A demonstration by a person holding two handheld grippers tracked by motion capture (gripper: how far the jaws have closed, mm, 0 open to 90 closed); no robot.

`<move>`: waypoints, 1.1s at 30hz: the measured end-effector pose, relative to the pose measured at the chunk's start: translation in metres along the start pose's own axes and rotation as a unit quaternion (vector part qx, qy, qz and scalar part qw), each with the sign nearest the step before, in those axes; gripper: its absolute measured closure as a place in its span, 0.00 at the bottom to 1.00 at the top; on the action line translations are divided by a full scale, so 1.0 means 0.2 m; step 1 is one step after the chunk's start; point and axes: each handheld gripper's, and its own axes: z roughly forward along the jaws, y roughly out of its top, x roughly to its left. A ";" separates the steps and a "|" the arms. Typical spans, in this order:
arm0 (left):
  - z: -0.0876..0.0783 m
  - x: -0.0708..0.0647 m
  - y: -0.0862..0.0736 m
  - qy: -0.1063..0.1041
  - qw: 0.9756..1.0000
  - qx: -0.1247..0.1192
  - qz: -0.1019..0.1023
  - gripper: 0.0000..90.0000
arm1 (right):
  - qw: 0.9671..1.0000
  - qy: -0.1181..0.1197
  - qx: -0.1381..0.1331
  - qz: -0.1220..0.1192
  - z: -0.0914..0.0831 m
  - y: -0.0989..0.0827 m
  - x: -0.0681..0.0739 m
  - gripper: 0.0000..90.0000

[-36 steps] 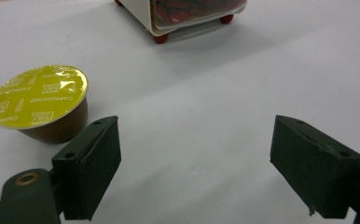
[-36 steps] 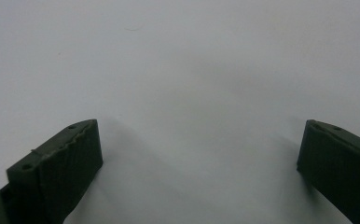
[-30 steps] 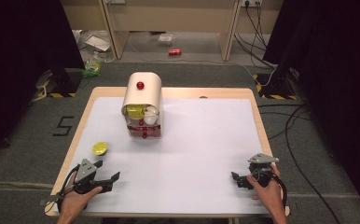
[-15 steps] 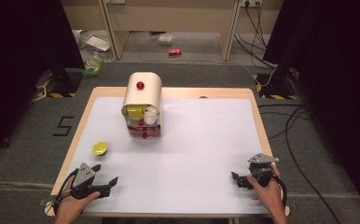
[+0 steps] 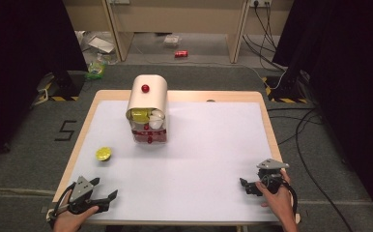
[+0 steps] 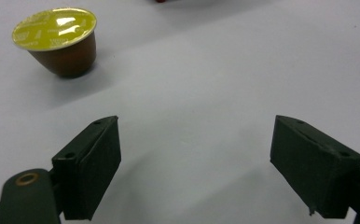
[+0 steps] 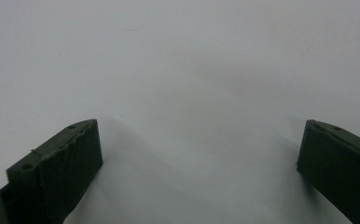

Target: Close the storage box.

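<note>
Two sets of tongs sit near my edge of the counter [image 5: 213, 145], and neither holds anything. My left tongs [image 5: 108, 198] stand wide apart; in the left gripper view they [image 6: 194, 163] frame bare white surface, with the yellow-lidded coffee capsule [image 6: 59, 39] ahead and off to one side, well clear of the jaws. From above, that capsule [image 5: 103, 153] lies on the counter's left part, between my left tongs and the capsule dispenser [image 5: 147, 113], apart from both. My right tongs [image 5: 246, 185] are also spread wide, and in the right gripper view they [image 7: 199, 158] face plain counter.

I judge the work barely begun: the loose capsule is ungrasped, and the reach, the closing and the carry all remain. Whether it belongs in the dispenser I can only guess.

The dispenser's lower part seems to hold pale and yellow capsules with red bits below, but they are too small to count or sort. Its red knob [image 5: 145, 88] is plain enough. The capsule's lid print is unreadable, and the items on the floor beyond the counter are blurred
</note>
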 end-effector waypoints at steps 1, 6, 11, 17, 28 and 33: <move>0.00 0.00 0.00 0.000 1.000 0.001 0.000 0.18 | 1.000 0.000 0.000 0.000 0.00 0.00 0.00 0.00; -0.01 -0.01 -0.02 0.002 1.000 0.005 0.003 0.18 | 1.000 0.000 0.000 0.000 0.00 0.00 0.00 0.00; -0.02 -0.01 -0.04 0.010 1.000 0.007 0.004 0.18 | 1.000 0.000 0.000 0.000 0.00 0.00 0.00 0.00; -0.03 -0.02 -0.06 0.013 1.000 0.005 0.009 0.18 | 1.000 0.000 0.000 0.000 0.00 0.00 0.00 0.00; -0.03 -0.02 -0.09 0.011 1.000 -0.011 -0.011 0.18 | 1.000 0.000 0.000 0.000 0.00 0.00 0.00 0.00; -0.03 -0.02 -0.10 0.010 1.000 -0.011 -0.011 0.18 | 1.000 -0.001 -0.001 -0.001 0.00 0.00 0.00 0.00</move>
